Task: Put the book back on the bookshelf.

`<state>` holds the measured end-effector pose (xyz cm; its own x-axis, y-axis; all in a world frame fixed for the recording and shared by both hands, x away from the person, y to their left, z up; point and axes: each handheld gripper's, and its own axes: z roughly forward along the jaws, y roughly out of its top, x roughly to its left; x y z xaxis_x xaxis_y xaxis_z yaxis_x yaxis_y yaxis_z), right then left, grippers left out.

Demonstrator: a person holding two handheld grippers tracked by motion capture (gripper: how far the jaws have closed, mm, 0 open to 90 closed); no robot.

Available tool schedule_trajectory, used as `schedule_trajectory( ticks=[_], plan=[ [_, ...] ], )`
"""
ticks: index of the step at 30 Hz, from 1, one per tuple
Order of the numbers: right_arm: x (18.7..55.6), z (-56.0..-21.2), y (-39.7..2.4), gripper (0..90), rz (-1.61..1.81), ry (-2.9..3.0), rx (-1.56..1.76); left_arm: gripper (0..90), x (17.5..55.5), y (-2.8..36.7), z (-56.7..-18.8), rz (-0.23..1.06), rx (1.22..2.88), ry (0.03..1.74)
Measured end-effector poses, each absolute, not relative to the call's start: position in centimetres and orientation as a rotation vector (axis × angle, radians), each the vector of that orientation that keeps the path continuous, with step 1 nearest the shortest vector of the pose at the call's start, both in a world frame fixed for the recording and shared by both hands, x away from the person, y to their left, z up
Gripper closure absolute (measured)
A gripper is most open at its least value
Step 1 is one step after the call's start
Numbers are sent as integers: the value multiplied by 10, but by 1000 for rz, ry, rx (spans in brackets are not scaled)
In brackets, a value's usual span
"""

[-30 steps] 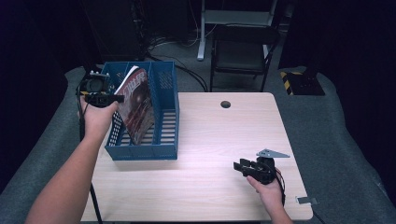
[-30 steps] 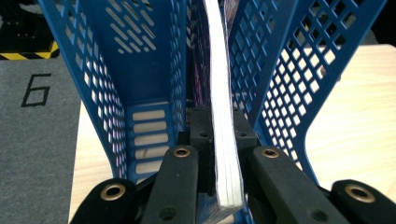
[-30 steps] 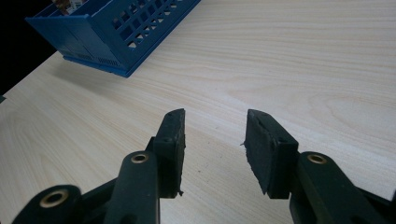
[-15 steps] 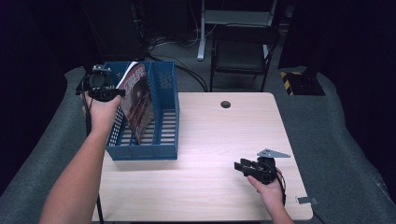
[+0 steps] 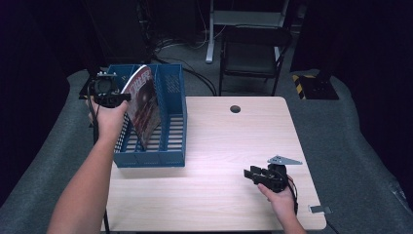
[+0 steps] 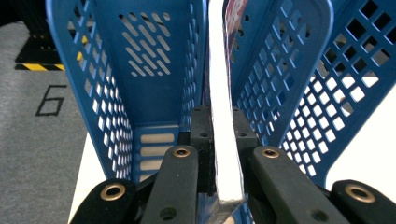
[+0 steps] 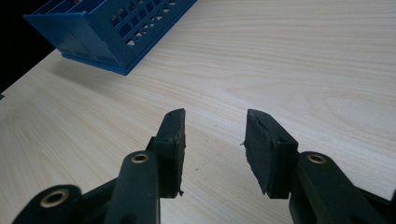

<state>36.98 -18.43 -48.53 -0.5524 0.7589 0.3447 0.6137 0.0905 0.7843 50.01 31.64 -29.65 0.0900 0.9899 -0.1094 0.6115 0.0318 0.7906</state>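
The magazine (image 5: 144,108) stands tilted in the blue rack (image 5: 170,146), its lower edge down in a slot near the left side, its top leaning left, toward the left gripper (image 5: 127,96). That gripper's fingers (image 6: 189,154) are clenched on the magazine's upper edge, one on each side of the white page block (image 6: 223,140).

It looks light and floppy: thin glossy pages that will bend and could slide between the pads, so a hold at one corner lets the rest sag. A grip near the spine or mid-edge, kept firm until the bottom rests on the slot floor, seems the safer choice.

The high view gives the lean of the cover and which part of the rack it sits in. The left gripper view gives what that one cannot: the edge sits squarely between the pads, with perforated dividers (image 6: 107,107) close on both sides, so there is little room to swing.

The right gripper (image 5: 254,174) rests low over the bare surface (image 5: 219,146), well apart from the rack; its fingers (image 7: 170,135) stand apart with nothing between them.
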Motion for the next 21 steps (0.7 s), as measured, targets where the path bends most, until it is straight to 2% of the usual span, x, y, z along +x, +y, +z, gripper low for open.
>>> schedule_trajectory(
  ticks=[9,21],
  plan=[
    [370,-486,-183,578,1452,2210,1418,840,499,311,-307,742,1668,1586],
    [370,-486,-182,578,1453,2218,1412,830,495,310,-311,753,1680,1574]
  ],
)
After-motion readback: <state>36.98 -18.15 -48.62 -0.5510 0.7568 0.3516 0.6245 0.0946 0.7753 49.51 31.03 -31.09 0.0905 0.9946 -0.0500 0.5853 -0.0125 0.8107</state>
